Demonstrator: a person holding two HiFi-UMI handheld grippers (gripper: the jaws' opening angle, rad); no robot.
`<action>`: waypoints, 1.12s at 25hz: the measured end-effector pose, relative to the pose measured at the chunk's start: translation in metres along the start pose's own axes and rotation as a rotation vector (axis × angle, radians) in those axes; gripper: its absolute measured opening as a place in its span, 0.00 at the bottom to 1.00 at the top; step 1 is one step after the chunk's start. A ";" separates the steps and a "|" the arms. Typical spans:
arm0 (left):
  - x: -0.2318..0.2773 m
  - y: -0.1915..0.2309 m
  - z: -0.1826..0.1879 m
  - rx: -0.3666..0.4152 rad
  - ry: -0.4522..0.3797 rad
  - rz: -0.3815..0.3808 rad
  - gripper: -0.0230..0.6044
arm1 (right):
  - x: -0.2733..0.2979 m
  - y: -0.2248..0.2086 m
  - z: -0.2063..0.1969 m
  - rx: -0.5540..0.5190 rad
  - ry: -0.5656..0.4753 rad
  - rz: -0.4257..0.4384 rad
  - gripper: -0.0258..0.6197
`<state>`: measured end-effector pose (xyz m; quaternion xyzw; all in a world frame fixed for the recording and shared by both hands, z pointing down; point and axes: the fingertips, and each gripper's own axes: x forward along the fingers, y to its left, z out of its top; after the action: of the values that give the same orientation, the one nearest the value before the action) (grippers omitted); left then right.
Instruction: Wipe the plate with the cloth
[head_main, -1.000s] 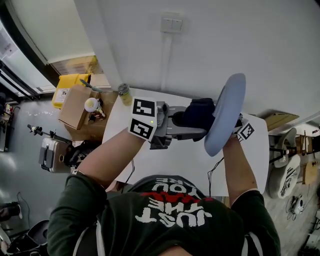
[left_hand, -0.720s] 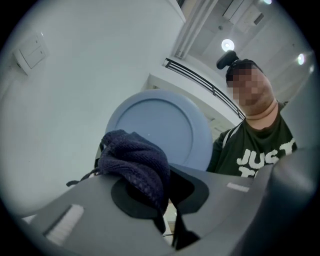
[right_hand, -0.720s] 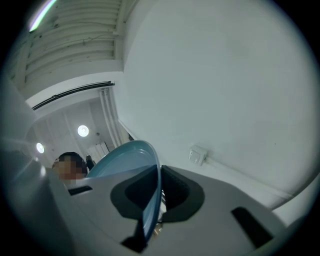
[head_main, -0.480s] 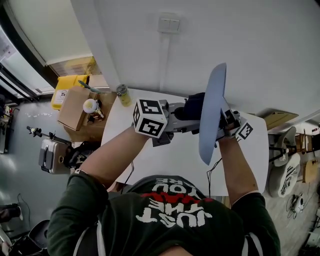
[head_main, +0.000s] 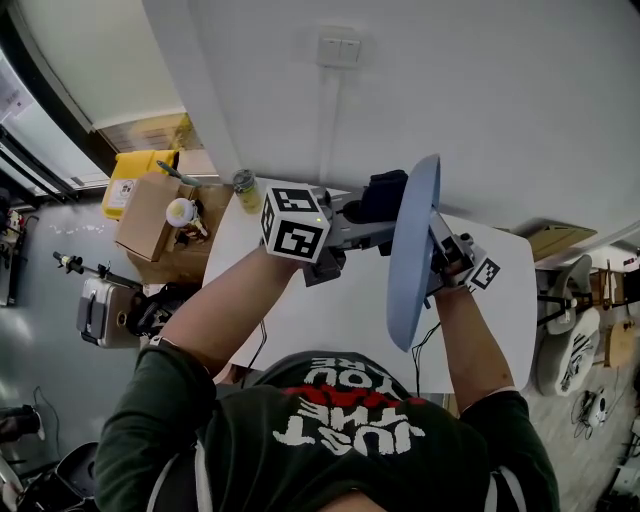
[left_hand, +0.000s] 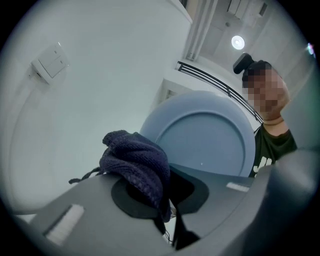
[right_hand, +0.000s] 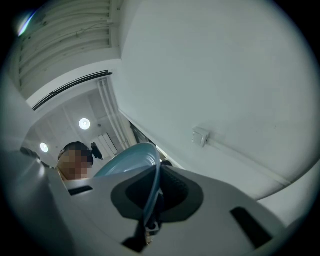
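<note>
Plate (head_main: 412, 250) was off the bench (head_main: 340, 320), held up on edge between the two grippers. Right gripper (head_main: 450, 255) had its fingers closed tight on the plate's rim, which ran thin between the pads in the right gripper view (right_hand: 152, 200). Judged reason: pinching only the rim leaves the whole face free for wiping.

Left gripper (head_main: 372, 218) had its fingers closed on the cloth (head_main: 383, 195), a dark knit wad bulging out past the tips (left_hand: 137, 162). Judged reason: the loose bulge, not the hard fingers, is what meets the plate.

Plate stood near upright. In the head view its long line ran from far, by the wall, to near, toward the person, top tipped slightly right. Its broad face, with an inner ring (left_hand: 205, 140), was turned at the left gripper. Whether that was the top or the underside: could not tell.

Cloth sat by the far part of the plate; whether they were touching was unclear.
</note>
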<state>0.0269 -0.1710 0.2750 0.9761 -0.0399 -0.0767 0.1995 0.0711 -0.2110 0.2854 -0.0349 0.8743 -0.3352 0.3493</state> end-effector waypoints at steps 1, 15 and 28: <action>-0.002 0.001 0.004 -0.007 -0.014 0.001 0.11 | -0.002 -0.002 -0.002 0.003 0.001 -0.005 0.06; -0.024 -0.038 0.046 -0.061 -0.134 -0.101 0.11 | -0.033 -0.033 0.001 -0.004 -0.042 -0.137 0.06; -0.027 -0.053 -0.029 -0.157 -0.079 -0.129 0.11 | -0.042 -0.014 0.028 -0.051 -0.117 -0.135 0.06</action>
<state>0.0078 -0.1089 0.2839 0.9542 0.0211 -0.1306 0.2684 0.1181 -0.2250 0.3038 -0.1221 0.8564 -0.3327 0.3753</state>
